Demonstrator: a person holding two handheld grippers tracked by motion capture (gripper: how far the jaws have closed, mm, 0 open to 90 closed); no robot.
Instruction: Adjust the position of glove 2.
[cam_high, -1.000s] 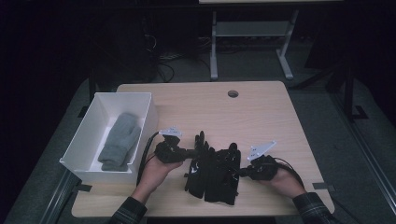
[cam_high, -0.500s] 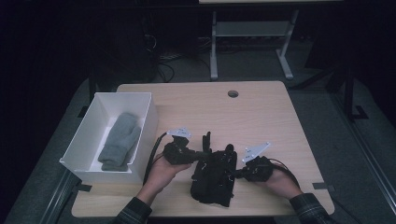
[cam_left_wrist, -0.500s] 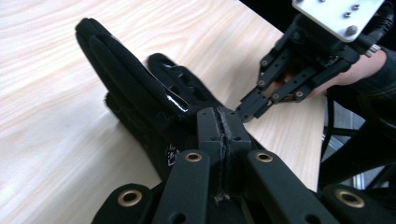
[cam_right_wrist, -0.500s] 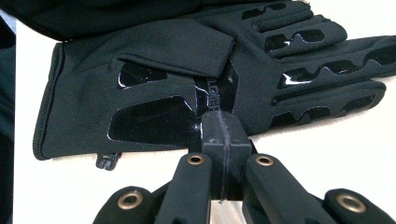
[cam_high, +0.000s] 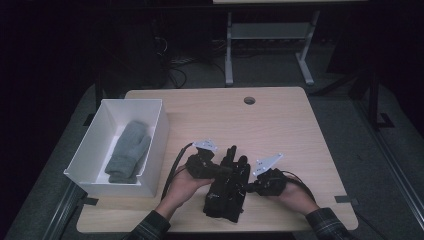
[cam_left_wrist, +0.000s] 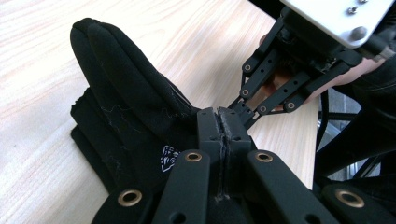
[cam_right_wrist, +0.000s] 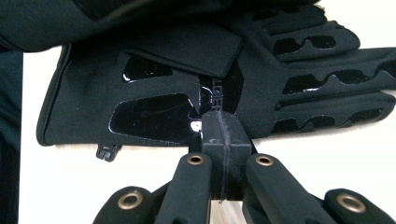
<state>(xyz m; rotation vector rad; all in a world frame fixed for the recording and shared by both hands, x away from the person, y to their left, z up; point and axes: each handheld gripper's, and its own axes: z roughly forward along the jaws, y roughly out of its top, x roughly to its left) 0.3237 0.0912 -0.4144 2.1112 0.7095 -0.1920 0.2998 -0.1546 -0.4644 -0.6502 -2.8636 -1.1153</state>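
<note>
A pair of black gloves (cam_high: 225, 195) lies stacked near the table's front edge, between the person's two hands. My left gripper (cam_high: 231, 169) is shut on the top glove (cam_left_wrist: 135, 93), whose fingers stand raised off the wood. My right gripper (cam_high: 248, 188) comes in from the right with its jaws closed tight. In the right gripper view its tips (cam_right_wrist: 219, 119) rest on the palm of the lower glove (cam_right_wrist: 299, 84); I cannot tell whether fabric is pinched there. In the left gripper view the right gripper (cam_left_wrist: 240, 108) meets the left gripper (cam_left_wrist: 219, 116) tip to tip.
A white box (cam_high: 155, 145) stands at the table's left with a grey mitten (cam_high: 127, 150) inside. The wooden table (cam_high: 285, 135) has a cable hole (cam_high: 249, 100) near its far edge. Behind the table, cables and a metal frame stand on a dark floor.
My left gripper has moved right toward the right gripper, drawing the top glove over, so the pile is narrower. The right gripper has barely moved.
</note>
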